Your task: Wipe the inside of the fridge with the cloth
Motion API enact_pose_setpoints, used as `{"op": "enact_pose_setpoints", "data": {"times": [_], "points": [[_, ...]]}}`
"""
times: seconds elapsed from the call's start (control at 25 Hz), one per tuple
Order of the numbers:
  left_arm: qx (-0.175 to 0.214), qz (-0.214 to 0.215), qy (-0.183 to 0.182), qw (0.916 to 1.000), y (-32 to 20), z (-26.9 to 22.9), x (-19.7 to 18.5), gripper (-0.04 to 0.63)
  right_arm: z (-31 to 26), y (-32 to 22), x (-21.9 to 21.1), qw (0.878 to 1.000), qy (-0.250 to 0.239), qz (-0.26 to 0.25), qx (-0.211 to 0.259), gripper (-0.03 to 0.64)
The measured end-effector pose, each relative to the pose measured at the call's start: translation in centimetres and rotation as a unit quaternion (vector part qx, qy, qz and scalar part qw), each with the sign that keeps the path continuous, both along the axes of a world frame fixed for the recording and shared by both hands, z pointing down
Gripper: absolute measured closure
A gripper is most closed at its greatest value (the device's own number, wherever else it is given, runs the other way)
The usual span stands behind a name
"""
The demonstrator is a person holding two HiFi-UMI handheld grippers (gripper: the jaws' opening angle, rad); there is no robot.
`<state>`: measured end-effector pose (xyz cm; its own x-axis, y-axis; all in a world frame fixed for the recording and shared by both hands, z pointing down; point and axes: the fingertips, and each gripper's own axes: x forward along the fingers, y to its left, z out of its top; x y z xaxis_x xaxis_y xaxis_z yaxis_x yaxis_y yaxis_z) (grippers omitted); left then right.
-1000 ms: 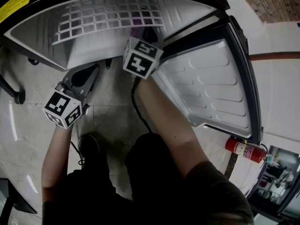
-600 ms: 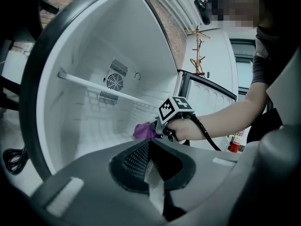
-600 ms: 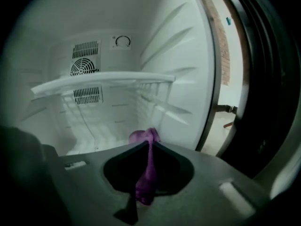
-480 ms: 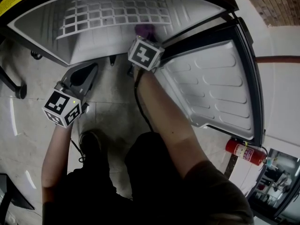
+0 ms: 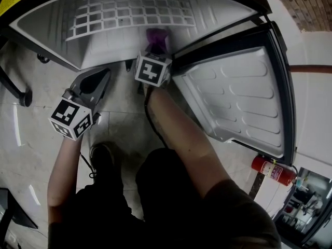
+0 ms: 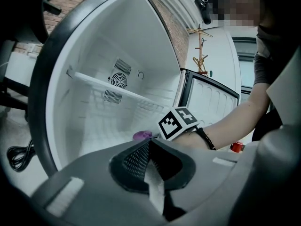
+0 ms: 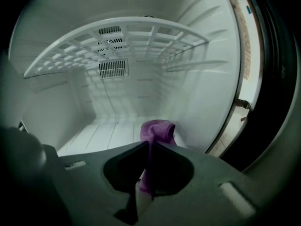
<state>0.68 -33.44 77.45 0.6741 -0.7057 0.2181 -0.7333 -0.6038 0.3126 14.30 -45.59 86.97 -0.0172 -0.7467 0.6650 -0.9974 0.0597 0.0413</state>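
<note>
R claw (image 7: 149, 147) clenched on purple cloth (image 7: 158, 130); cloth bunched ahead of tips, low inside fridge (image 6: 84, 79), over fridge floor (image 7: 108, 133) nr R wall, under wire shelf (image 7: 117, 36); fabric leads so it, not claw, meets liner; contact w/ floor unclear. L claw (image 6: 149, 144) closed, nothing in it; parked outside fridge front, out of way. Door (image 5: 233, 92) swung wide for reach. Judgement: floor wipe underway; walls, shelf prob. left.

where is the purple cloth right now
The purple cloth is pinched between the shut jaws of the right gripper, low inside the fridge near its right wall, below the wire shelf.
</note>
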Motion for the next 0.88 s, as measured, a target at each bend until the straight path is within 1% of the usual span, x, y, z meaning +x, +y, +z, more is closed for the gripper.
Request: {"op": "enact_pose_setpoints", "data": {"times": [0.08, 0.2, 0.32, 0.44, 0.56, 0.72, 0.88], "points": [[-0.005, -0.003, 0.002, 1.0000, 0.2, -0.1, -0.2, 0.577, -0.1, 0.5, -0.6, 1.000, -0.006, -0.009, 0.002, 0.601], [-0.003, -0.018, 0.005, 0.9998, 0.1, -1.5, -0.8, 0.578, -2.1, 0.6, -1.8, 0.999, -0.024, -0.032, 0.033, 0.601], [0.008, -0.025, -0.011, 0.9996, 0.4, -4.7, -1.7, 0.578, -5.0, 1.7, -3.0, 0.996, -0.038, -0.063, 0.046, 0.601], [0.007, -0.031, -0.024, 0.9992, 1.1, -8.6, -2.2, 0.578, -8.3, 3.6, -3.9, 0.993, -0.042, -0.101, 0.051, 0.601], [0.011, -0.040, -0.028, 0.9987, 2.3, -12.5, -3.0, 0.578, -12.1, 5.7, -4.9, 0.988, -0.034, -0.139, 0.059, 0.601], [-0.020, -0.075, -0.033, 0.9964, 6.4, -18.4, -4.3, 0.578, -17.3, 10.6, -6.0, 0.982, -0.026, -0.181, 0.038, 0.601], [-0.033, -0.085, -0.032, 0.9953, 10.0, -25.7, -3.8, 0.578, -25.2, 14.9, -5.9, 0.979, -0.025, -0.201, 0.029, 0.601]]}}
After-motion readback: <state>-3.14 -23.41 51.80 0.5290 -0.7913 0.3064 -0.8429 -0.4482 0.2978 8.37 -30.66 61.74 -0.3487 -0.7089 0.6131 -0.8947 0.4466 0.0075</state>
